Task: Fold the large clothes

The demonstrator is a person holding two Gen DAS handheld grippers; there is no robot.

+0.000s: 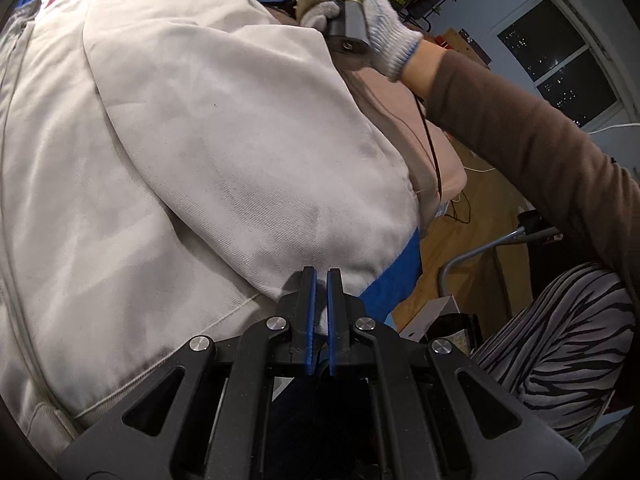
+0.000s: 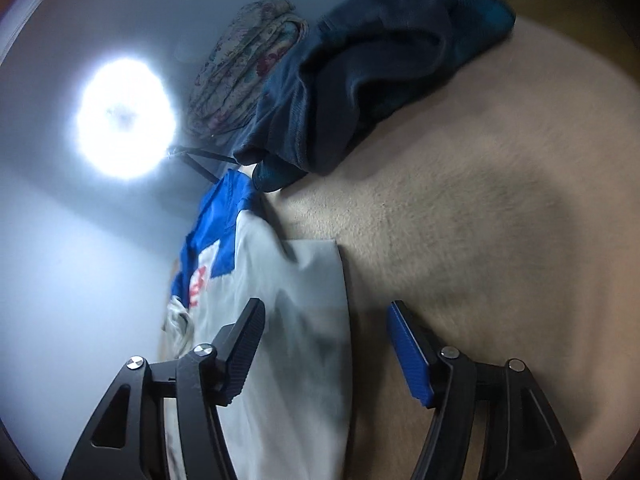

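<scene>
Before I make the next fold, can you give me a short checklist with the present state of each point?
1. Left gripper jaws closed at the hem of the cream jacket with blue trim: ok.
2. Cloth really pinched between them: cannot tell.
3. Right gripper jaws open and empty: ok.
4. Folded sleeve lies flat on the jacket: ok.
5. Dark blue clothes pile on the beige surface sits apart from the jacket: ok.

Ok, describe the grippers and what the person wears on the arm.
Both grippers, left gripper and right gripper, have black angular frames with silver bolts and ribbed blue pads. The right hand wears a white knit glove, with a brown sleeve.
</scene>
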